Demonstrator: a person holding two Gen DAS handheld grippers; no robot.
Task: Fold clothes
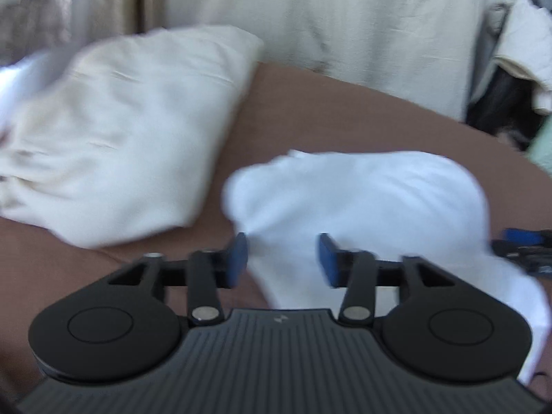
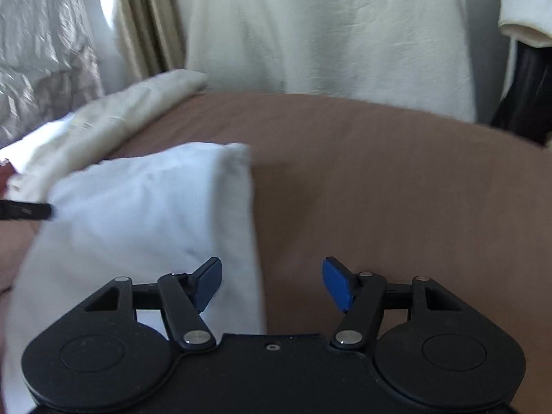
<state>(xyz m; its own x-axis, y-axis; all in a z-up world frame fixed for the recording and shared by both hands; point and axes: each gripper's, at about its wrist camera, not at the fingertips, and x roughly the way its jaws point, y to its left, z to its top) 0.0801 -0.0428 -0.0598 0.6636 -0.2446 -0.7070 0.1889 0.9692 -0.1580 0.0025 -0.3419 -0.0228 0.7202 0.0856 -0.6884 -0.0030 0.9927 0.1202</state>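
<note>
Both tongs stand spread and pinch nothing: the left gripper brackets the near edge of the white garment without pressing it, and the right gripper sits over its right edge and the bare brown bedcover. White garment lies folded at lower centre; the cream garment lies upper left. Withdraw both grippers clear of the cloth, so the fold is not dragged open.

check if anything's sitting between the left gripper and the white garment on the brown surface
Nothing visible does. The left gripper has its jaws open right over the near edge of the white garment; the cream garment lies off to the side.
</note>
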